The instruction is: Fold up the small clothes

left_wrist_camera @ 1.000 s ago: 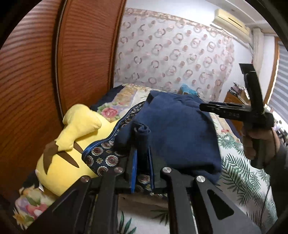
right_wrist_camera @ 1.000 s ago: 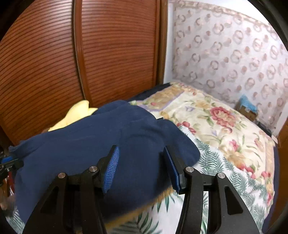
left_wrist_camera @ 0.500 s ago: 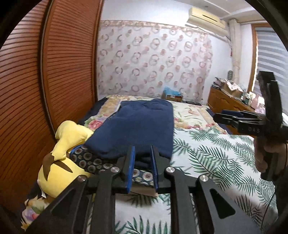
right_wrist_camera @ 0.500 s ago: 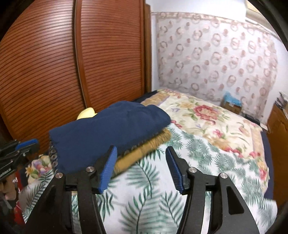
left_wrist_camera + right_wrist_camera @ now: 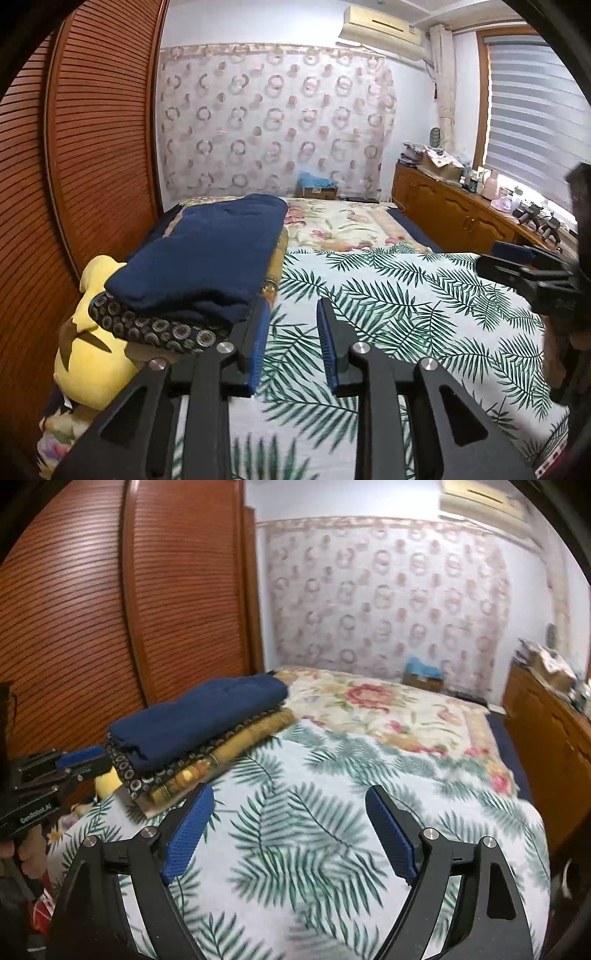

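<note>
- Folded navy garment [image 5: 207,258] tops the clothes stack [image 5: 192,753] at the bed's [image 5: 332,812] left edge.
- Left gripper [image 5: 291,343], just right of the stack: jaws opening, empty.
- Right gripper [image 5: 291,834], further right: jaws spreading wide, empty.

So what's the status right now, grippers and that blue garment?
Left gripper and right gripper both open, jaws just opening, nothing between them. Folded blue garment rests atop the clothes stack. Nothing in the way.

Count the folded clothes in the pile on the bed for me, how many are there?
3 that show: a navy blue one on top, a dark circle-patterned one under it, and a mustard yellow one at the bottom. More may hide underneath.
</note>
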`<state>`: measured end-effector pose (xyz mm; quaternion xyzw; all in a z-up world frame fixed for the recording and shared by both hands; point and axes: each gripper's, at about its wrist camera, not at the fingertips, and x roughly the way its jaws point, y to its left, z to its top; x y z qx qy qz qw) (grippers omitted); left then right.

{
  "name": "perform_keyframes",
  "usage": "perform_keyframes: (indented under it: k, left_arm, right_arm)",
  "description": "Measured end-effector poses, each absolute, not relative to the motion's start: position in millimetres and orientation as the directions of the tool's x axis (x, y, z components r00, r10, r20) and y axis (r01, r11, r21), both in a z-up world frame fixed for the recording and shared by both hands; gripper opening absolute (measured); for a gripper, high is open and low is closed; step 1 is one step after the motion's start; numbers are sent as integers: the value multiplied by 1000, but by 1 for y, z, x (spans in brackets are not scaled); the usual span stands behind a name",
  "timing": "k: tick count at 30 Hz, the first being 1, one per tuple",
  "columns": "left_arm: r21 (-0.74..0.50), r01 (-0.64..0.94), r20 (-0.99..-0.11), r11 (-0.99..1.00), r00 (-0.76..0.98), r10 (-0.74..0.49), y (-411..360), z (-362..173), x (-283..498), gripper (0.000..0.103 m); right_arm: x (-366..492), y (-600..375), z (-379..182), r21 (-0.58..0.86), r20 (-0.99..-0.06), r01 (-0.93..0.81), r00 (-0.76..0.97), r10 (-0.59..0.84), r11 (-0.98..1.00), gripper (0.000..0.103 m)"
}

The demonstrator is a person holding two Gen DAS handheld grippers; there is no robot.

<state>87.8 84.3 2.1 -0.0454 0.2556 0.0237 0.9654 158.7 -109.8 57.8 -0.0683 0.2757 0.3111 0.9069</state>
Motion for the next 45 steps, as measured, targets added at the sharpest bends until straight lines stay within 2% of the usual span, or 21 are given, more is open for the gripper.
perform_keyframes:
  k: [10, 27, 45]
  left_arm:
    - [-75, -6, -506, 997, 862, -33, 46, 13, 90, 27]
    - [-43, 21, -405, 999, 913, -37, 26, 84, 75, 28]
    - [-39, 8, -405, 999, 914, -23, 27, 84, 74, 29]
  right_arm:
    - [116, -170, 58, 64, -526, -473, 732, 433, 879, 86]
    - [88, -211, 107, 50, -406, -366, 843, 354, 929, 86]
    - [85, -221, 113, 71, -394, -352, 850, 350, 933, 86]
